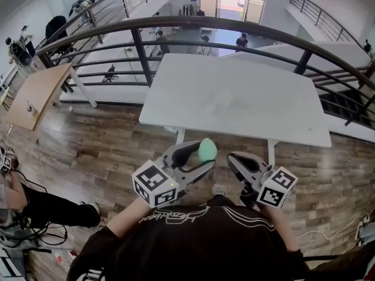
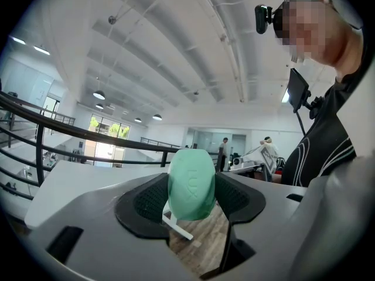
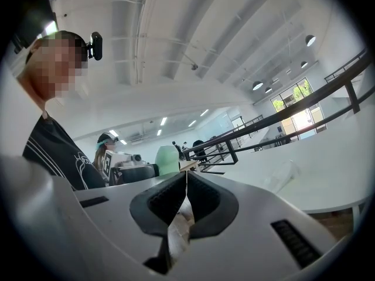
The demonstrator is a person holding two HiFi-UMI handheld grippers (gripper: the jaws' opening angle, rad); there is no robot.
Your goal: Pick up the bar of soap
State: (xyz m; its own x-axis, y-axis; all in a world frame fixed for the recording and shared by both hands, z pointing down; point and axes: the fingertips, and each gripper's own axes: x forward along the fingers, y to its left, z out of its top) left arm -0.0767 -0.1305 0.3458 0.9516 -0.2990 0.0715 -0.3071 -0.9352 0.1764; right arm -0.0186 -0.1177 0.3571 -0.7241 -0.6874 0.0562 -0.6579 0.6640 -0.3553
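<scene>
We hold the mint-green bar of soap [image 2: 191, 183] upright in the left gripper [image 1: 204, 157], its jaws grasping the bar's two broad sides with dark ribbed pads [image 2: 149, 201]. The bar is in the air, clear of the white bench [image 1: 234, 98] and over the wooden floor [image 1: 105, 151] before its near edge. The right gripper [image 1: 239, 160] sits just beside it, jaws clenched on nothing. From the head view only the soap's rounded top shows above the jaws. The right gripper view catches just a pale green sliver. A faint, see-through shape on the bench is too washed out to identify.
</scene>
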